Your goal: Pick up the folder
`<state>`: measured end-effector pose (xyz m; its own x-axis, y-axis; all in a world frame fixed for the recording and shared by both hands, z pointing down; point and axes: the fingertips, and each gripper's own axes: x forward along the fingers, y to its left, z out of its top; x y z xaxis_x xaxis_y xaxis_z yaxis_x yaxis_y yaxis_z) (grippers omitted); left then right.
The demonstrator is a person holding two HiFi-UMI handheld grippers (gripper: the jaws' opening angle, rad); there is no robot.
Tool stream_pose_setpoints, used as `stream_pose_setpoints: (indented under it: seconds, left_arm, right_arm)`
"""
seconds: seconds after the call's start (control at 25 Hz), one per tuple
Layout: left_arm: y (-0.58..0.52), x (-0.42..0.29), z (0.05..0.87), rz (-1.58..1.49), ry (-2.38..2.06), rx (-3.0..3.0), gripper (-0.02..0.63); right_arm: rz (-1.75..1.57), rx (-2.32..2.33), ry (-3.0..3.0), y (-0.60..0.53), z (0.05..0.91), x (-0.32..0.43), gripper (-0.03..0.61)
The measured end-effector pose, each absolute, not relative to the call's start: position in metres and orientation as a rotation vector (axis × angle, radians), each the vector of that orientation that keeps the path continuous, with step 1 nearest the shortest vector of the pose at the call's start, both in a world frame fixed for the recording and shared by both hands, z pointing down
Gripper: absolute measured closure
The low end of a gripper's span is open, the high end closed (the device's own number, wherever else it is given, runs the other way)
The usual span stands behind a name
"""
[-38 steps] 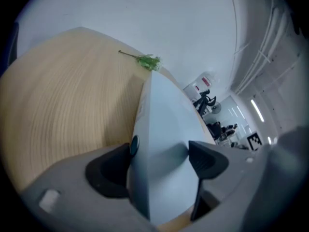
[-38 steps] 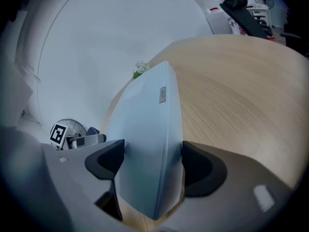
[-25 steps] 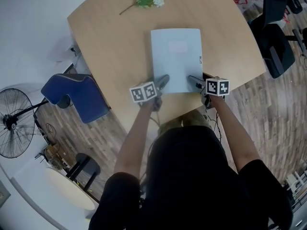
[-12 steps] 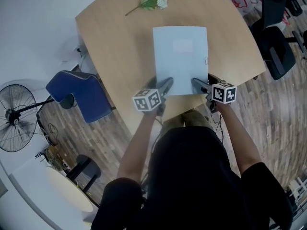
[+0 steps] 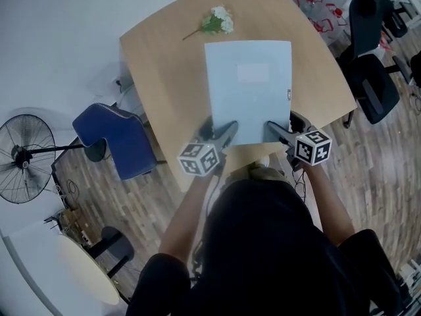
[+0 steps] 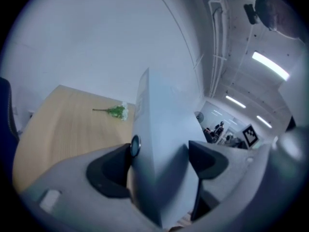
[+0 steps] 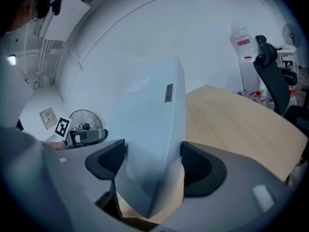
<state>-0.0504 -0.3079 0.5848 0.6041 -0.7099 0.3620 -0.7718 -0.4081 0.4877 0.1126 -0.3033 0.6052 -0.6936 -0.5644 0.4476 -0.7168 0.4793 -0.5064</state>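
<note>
Pretty much done here, we'd say: left tongs (image 5: 222, 131) and right tongs (image 5: 279, 131) are each clamped on the near edge of the folder (image 5: 248, 87), which looks held up off the tabletop (image 5: 164, 64). The folder's shut, so we can't tell what's inside. A flower sprig (image 5: 217, 22) lies beyond it.

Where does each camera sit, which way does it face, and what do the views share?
Head view: on the person's head, facing steeply down at table and folder; forearms, torso, left gripper, right gripper show.
Left gripper view: on the left gripper, looking along its jaws, shut on the folder; flower sprig beyond.
Right gripper view: on the right gripper, jaws shut on the folder; office chair beyond.
Shared: folder and table in all three.
</note>
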Motion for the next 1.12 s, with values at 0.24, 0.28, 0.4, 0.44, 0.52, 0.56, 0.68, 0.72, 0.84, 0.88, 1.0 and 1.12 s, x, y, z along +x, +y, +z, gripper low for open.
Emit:
stream_pose_setpoints:
  seconds: [0.24,0.28,0.4,0.44,0.52,0.56,0.68,0.72,0.84,0.88,1.0,1.12]
  left_arm:
    - [-0.292,-0.046,0.515,0.049,-1.207,2.333,0.233]
    - [-0.29,-0.047,0.503,0.021,-1.216,2.345,0.233]
    - [-0.286,-0.048,0.47,-0.049,-1.23,2.381,0.233]
    - [-0.284,-0.049,0.461,-0.062,-1.236,2.399,0.233]
    - [-0.278,-0.051,0.445,-0.081,-1.25,2.436,0.233]
    - [-0.275,-0.052,0.437,-0.093,-1.257,2.452,0.233]
    - [-0.273,-0.053,0.414,-0.122,-1.276,2.494,0.233]
    - [-0.273,-0.052,0.406,-0.123,-1.284,2.512,0.233]
    - [-0.27,-0.049,0.386,-0.11,-1.303,2.589,0.233]
    - [-0.269,-0.048,0.38,-0.105,-1.306,2.615,0.233]
    - [-0.271,-0.048,0.37,-0.106,-1.301,2.665,0.233]
    - [-0.273,-0.046,0.365,-0.126,-1.289,2.665,0.233]
  right_arm:
    - [0.774,1.157,-2.608,-0.292,0.529,0.116,0.209]
    - [0.757,1.164,-2.633,-0.291,0.516,0.117,0.209]
    - [0.66,1.18,-2.701,-0.287,0.48,0.117,0.212]
    - [0.608,1.183,-2.716,-0.286,0.47,0.116,0.213]
    - [0.499,1.183,-2.735,-0.282,0.45,0.113,0.213]
    - [0.451,1.179,-2.742,-0.279,0.441,0.112,0.212]
    - [0.35,1.171,-2.756,-0.279,0.415,0.109,0.213]
    - [0.32,1.174,-2.76,-0.279,0.408,0.109,0.215]
    - [0.205,1.192,-2.771,-0.274,0.388,0.111,0.216]
    - [0.166,1.198,-2.77,-0.273,0.383,0.111,0.216]
    - [0.076,1.219,-2.756,-0.273,0.37,0.111,0.216]
    - [0.038,1.249,-2.746,-0.274,0.361,0.112,0.216]
